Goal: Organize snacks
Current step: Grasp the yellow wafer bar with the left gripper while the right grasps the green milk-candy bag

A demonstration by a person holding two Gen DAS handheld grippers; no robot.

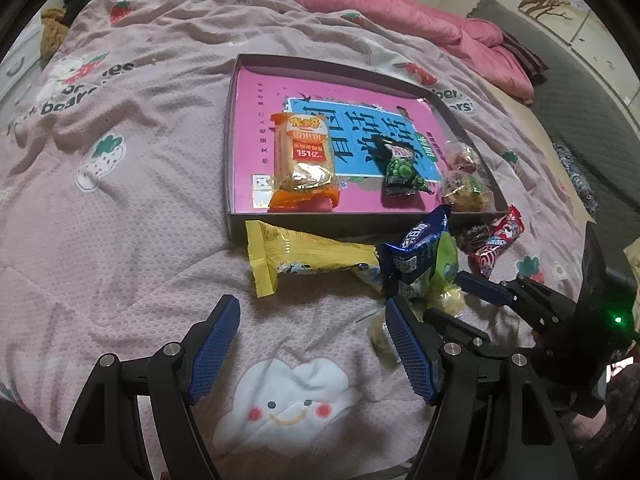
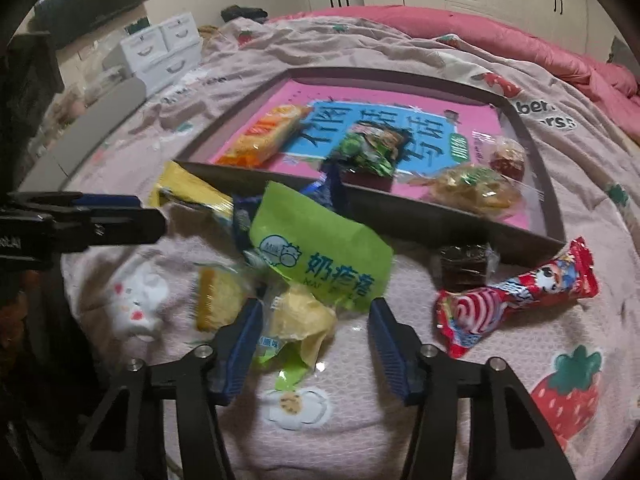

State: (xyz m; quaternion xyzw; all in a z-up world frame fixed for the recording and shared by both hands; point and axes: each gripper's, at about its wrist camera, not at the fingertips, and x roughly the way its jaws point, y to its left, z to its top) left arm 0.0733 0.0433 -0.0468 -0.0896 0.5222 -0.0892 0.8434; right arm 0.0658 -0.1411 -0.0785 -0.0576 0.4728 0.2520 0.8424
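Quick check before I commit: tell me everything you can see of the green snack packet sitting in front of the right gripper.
The green snack packet is a crinkly plastic wrapper, lime green with a blue cow logo and blue characters. Its near end is clear, showing pale yellow pieces inside. It lies tilted on the pink bedspread, outside the tray, leaning over a dark blue packet. The right gripper straddles its clear end; the left pad looks close against it, the right pad stands apart.
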